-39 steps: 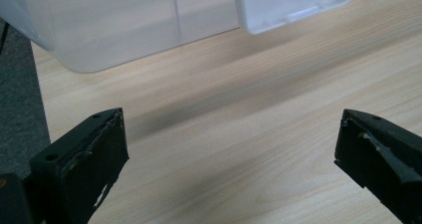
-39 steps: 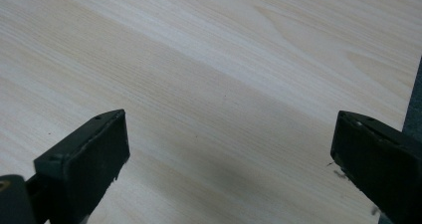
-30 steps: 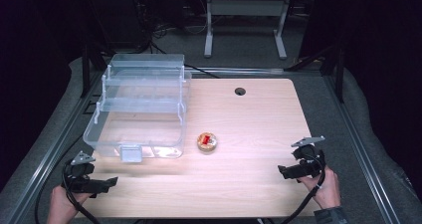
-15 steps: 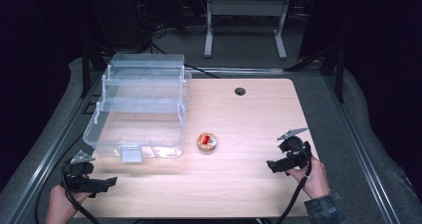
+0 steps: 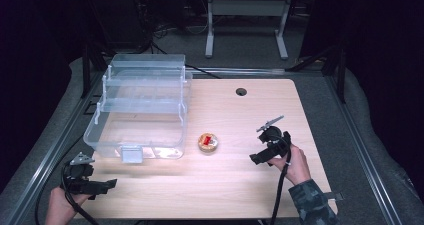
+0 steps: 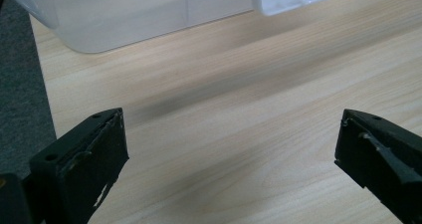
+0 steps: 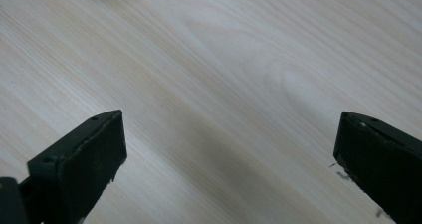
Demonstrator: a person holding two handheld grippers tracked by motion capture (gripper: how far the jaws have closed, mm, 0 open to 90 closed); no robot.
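Right gripper (image 5: 261,156) had moved inward and forward from the table's right edge toward the middle over the last second; it sat right of the small round container (image 5: 207,142), apart from it, over bare wood. Left gripper (image 5: 102,185) hadn't moved, still at the near-left corner of the table (image 5: 240,195), near the front of the clear plastic organizer box (image 5: 142,105). Box and container were unchanged in place.

Both grippers' jaws were spread wide, nothing between them. In the left gripper view the box's lower wall and latch ran along the top edge. In the right gripper view the container's rim just clipped the top edge.

Container was round with something red inside, sitting just right of the box's front-right corner, not touching. No readable labels or writing anywhere; any markings on the container were too small to tell.
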